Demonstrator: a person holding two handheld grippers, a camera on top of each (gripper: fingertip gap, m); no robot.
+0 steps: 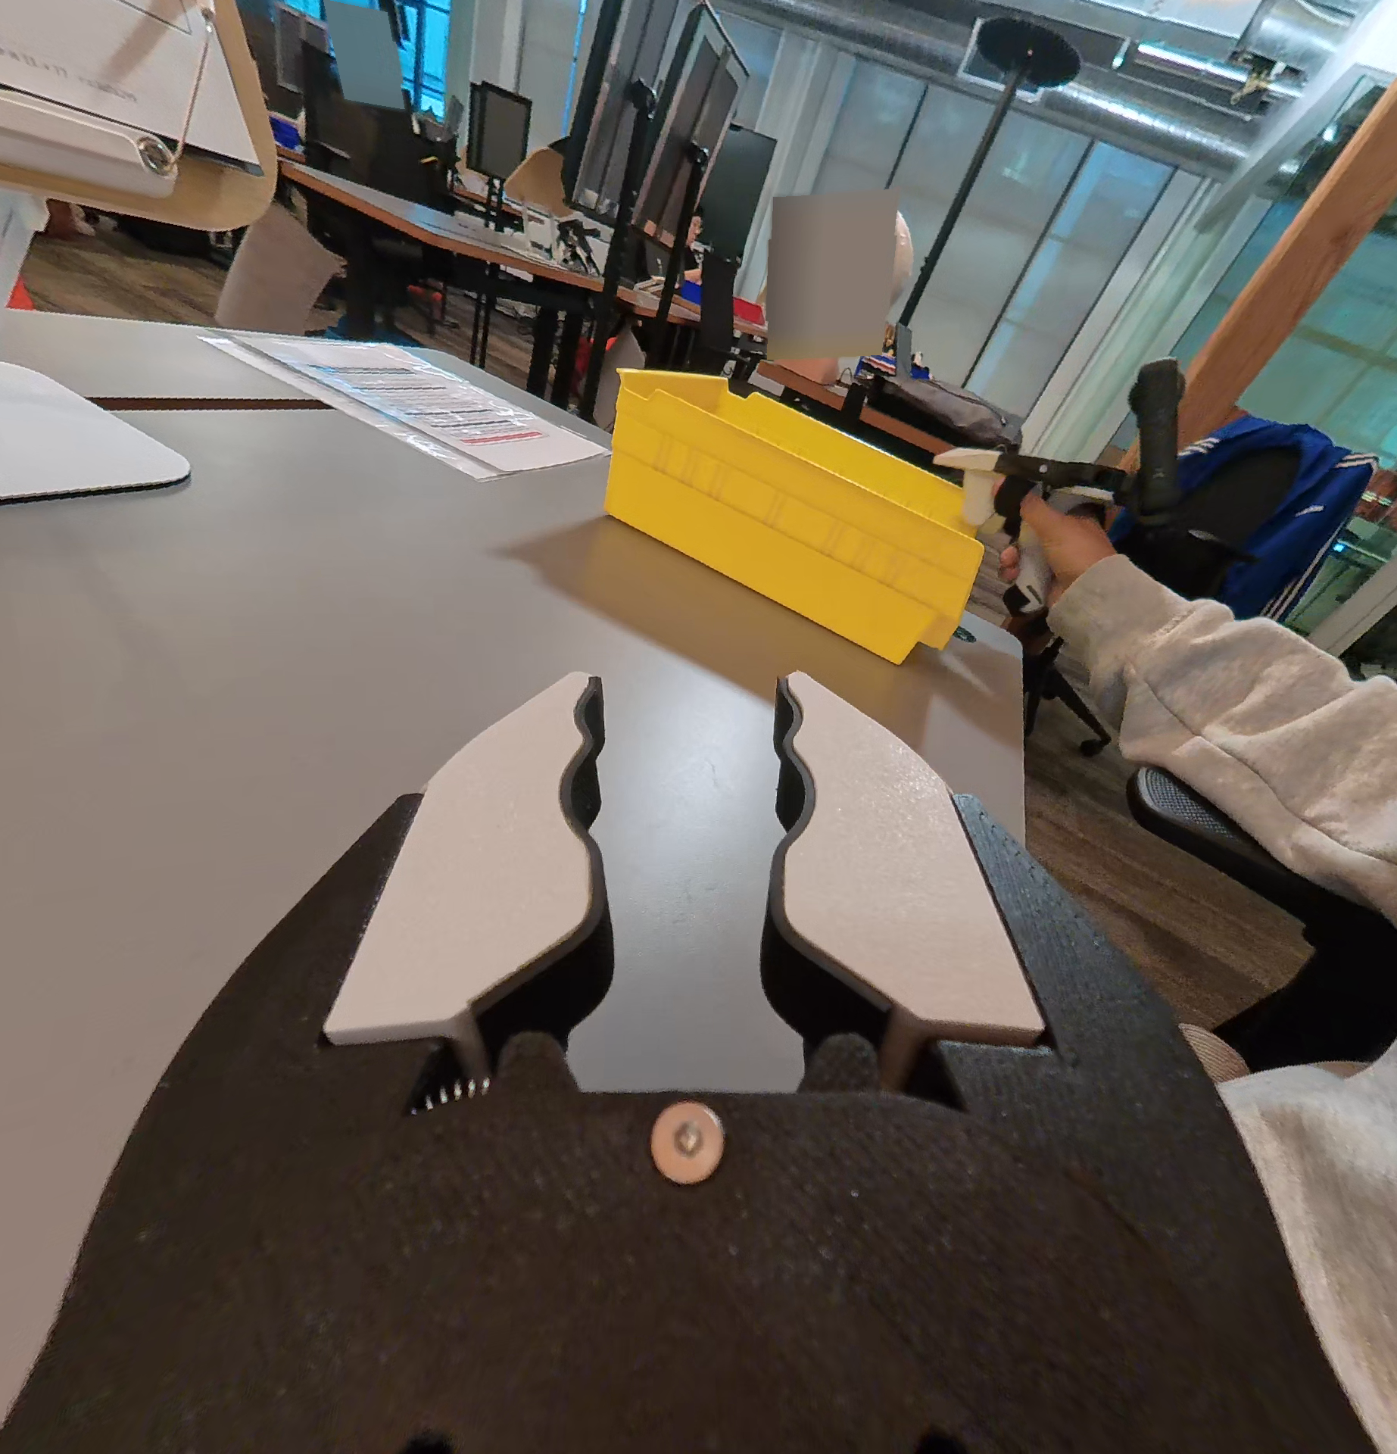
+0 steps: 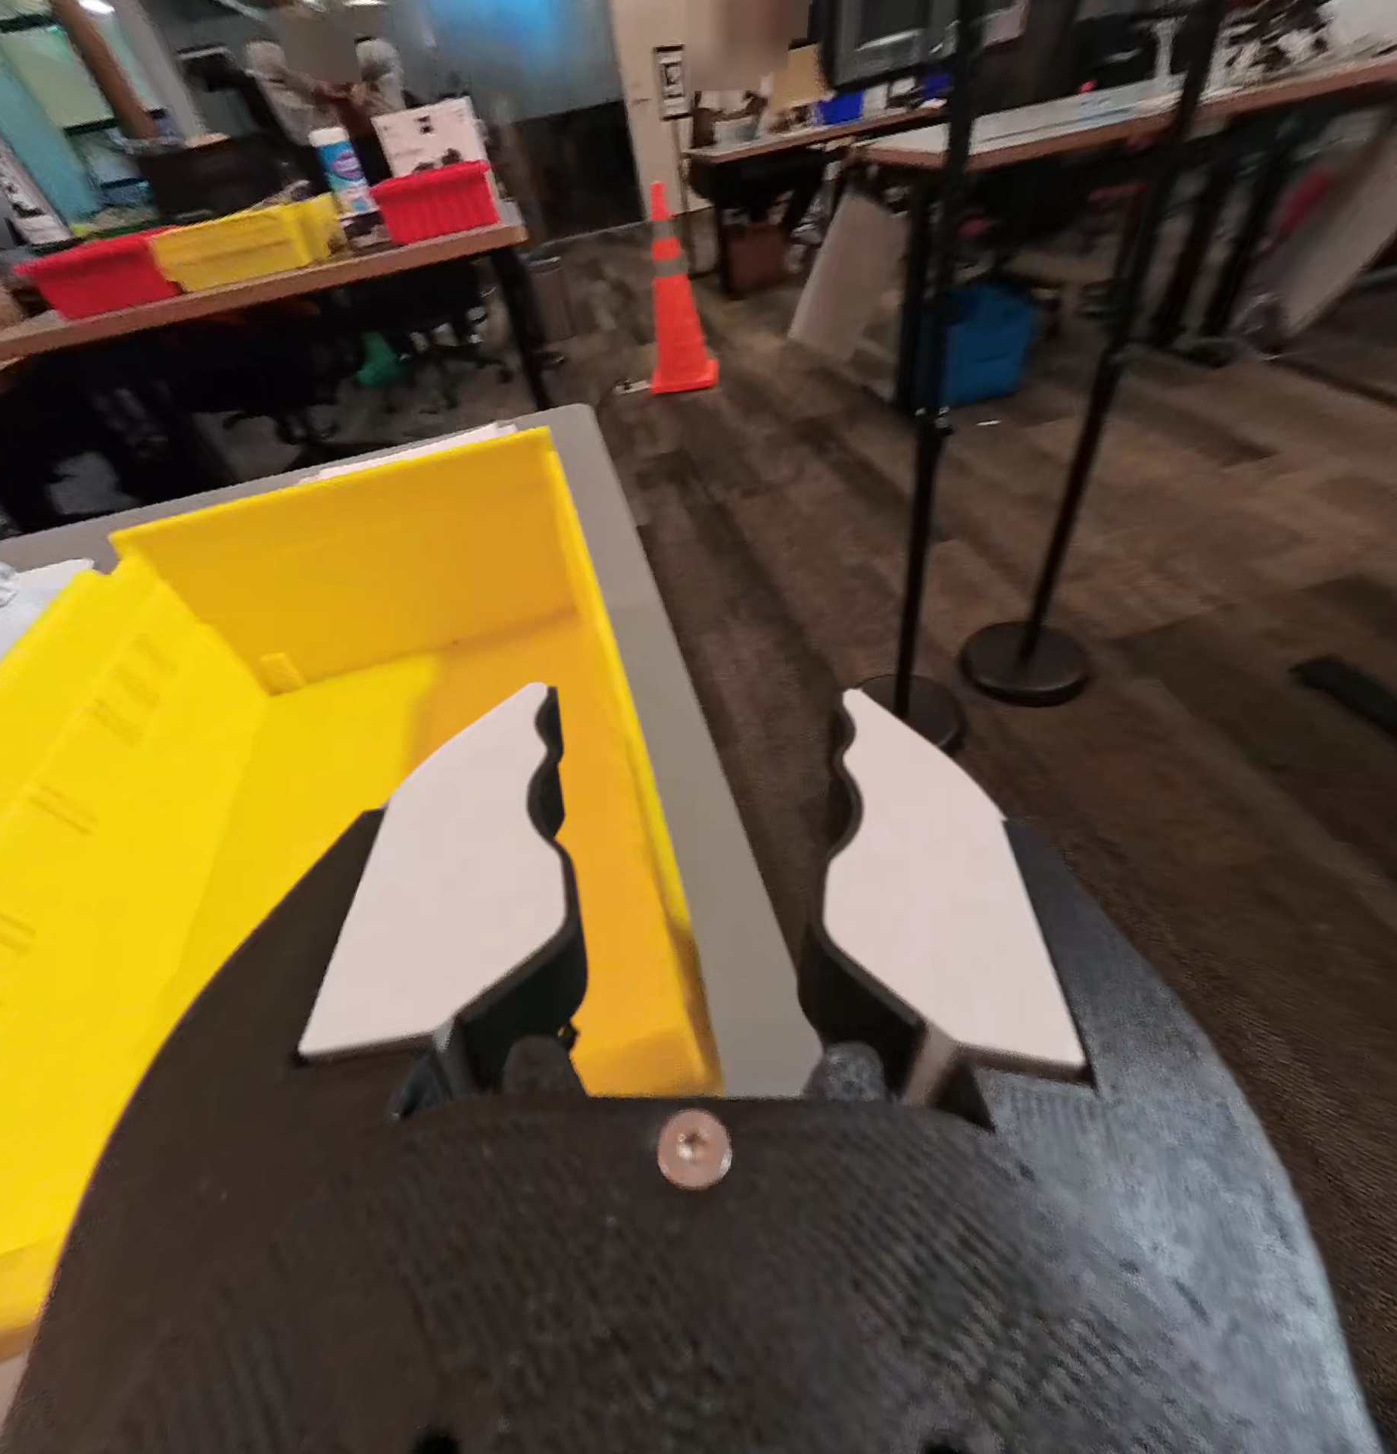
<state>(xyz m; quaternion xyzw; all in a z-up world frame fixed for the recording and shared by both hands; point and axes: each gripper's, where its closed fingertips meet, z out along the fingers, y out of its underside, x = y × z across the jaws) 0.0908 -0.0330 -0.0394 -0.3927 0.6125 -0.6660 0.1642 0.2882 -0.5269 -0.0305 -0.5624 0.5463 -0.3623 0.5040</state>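
We log: ribbed yellow plastic bin (image 2: pixel 349 598) on smooth grey table (image 1: pixel 286 629); left gripper (image 1: pixel 689 692) and right gripper (image 2: pixel 695 708), both spread wide, holding nothing.

Yellow bin (image 1: pixel 789 511) — empty (table edge)

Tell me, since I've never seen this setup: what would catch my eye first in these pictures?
The bright yellow bin at the grey table's far right corner stands out, seemingly empty in the right wrist view. The right gripper hangs open over its right wall and the table edge; the left gripper sits open above bare tabletop. An orange traffic cone stands on the floor beyond.
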